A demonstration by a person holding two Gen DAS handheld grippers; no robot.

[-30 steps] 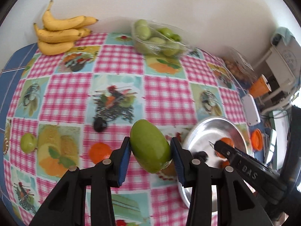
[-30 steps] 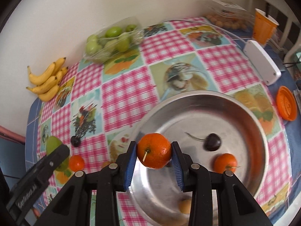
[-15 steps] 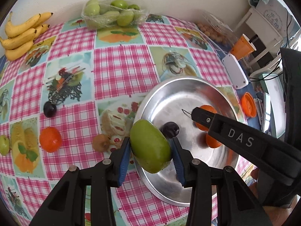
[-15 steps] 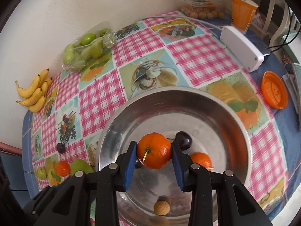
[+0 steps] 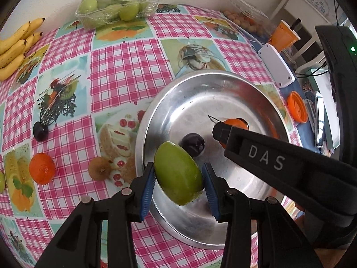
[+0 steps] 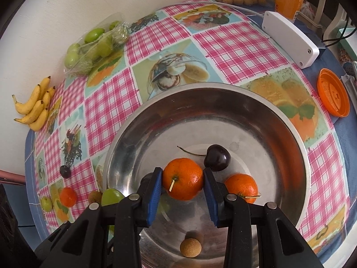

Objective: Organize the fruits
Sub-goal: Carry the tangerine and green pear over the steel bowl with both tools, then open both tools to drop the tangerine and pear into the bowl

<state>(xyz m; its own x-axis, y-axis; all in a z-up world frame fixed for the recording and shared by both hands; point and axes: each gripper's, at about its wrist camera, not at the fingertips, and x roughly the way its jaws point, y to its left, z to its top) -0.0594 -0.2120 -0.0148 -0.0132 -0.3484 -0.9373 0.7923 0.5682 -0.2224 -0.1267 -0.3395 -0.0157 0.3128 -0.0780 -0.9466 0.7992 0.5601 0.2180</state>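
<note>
My left gripper (image 5: 178, 176) is shut on a green mango (image 5: 177, 173), held over the near left rim of the steel bowl (image 5: 263, 93). My right gripper (image 6: 181, 184) is shut on an orange tangerine (image 6: 181, 178) low over the middle of the steel bowl (image 6: 245, 102). In the bowl lie a dark cherry (image 6: 216, 157), a second tangerine (image 6: 241, 186) and a small tan longan (image 6: 190, 247). The right gripper's black arm (image 5: 279, 163) crosses the left wrist view, hiding part of the bowl. The mango (image 6: 111, 196) shows at the bowl's left edge.
On the checked tablecloth left of the bowl lie a tangerine (image 5: 42, 168), a brown kiwi-like fruit (image 5: 99, 171), a dark cherry (image 5: 40, 130) and a small green fruit (image 6: 46, 203). Bananas (image 5: 13, 47) and wrapped green fruit (image 5: 116, 6) sit by the wall. An orange lid (image 6: 332, 92), white box (image 6: 290, 34) and orange cup (image 5: 284, 36) are right.
The left gripper carried the mango rightward and down from the open cloth to the bowl's rim. The right gripper sank lower into the bowl with the tangerine.
</note>
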